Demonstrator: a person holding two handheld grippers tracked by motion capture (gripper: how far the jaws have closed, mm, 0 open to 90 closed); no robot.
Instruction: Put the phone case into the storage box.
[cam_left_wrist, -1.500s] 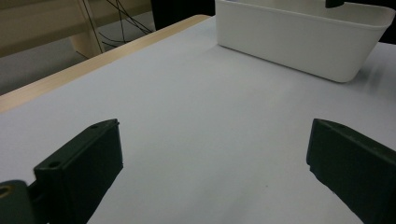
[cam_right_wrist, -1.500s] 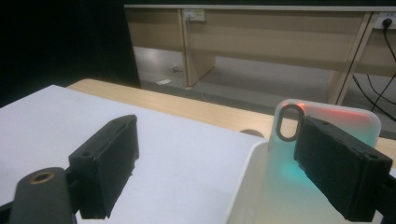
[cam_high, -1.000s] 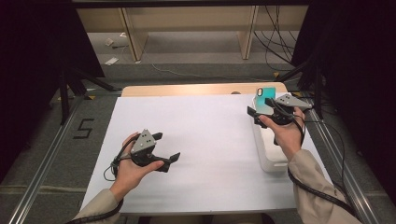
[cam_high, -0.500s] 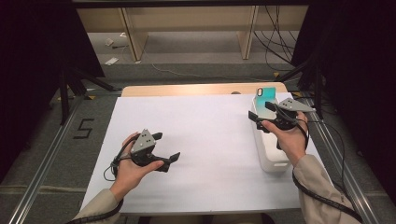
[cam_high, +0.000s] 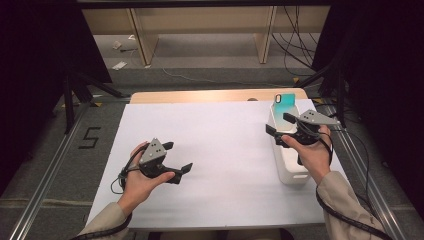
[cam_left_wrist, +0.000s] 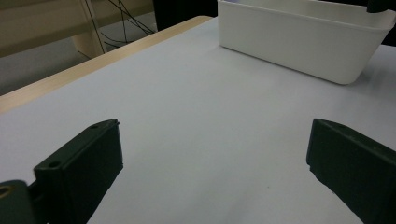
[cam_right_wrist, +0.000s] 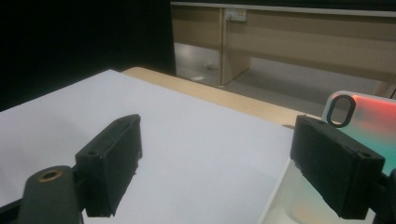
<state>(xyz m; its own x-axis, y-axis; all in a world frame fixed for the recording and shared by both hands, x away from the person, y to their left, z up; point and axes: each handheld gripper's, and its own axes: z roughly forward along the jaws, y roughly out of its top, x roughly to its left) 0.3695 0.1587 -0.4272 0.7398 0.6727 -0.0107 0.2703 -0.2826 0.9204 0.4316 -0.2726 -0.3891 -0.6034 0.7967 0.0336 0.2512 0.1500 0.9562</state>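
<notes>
The bench (cam_high: 215, 95) is the largest thing here; a white sheet (cam_high: 220, 150) covers almost all of its top and leaves a wooden strip bare along the far edge. Below and beyond the bench there is grey floor (cam_high: 200, 55), with a number mark (cam_high: 89, 137) at the left and some dark cables (cam_high: 295, 45) at the far right.

On the right part of the sheet stands a white bin (cam_high: 292, 172), long and narrow, with its open side up. At its far end a phone case (cam_high: 285, 106) rises upright out of it. The case is teal in the high view, and in the right gripper view it shows a reddish tint and a camera opening near its top.

The left hand-held gripper (cam_high: 177, 156) rests low over the sheet at the left, well apart from the bin. Its jaws are released, wide apart, with nothing between them.

The right hand-held gripper (cam_high: 278, 123) hangs over the far end of the bin, near the phone case. Its jaws are also released and hold nothing; one jaw is just beside the case.
</notes>
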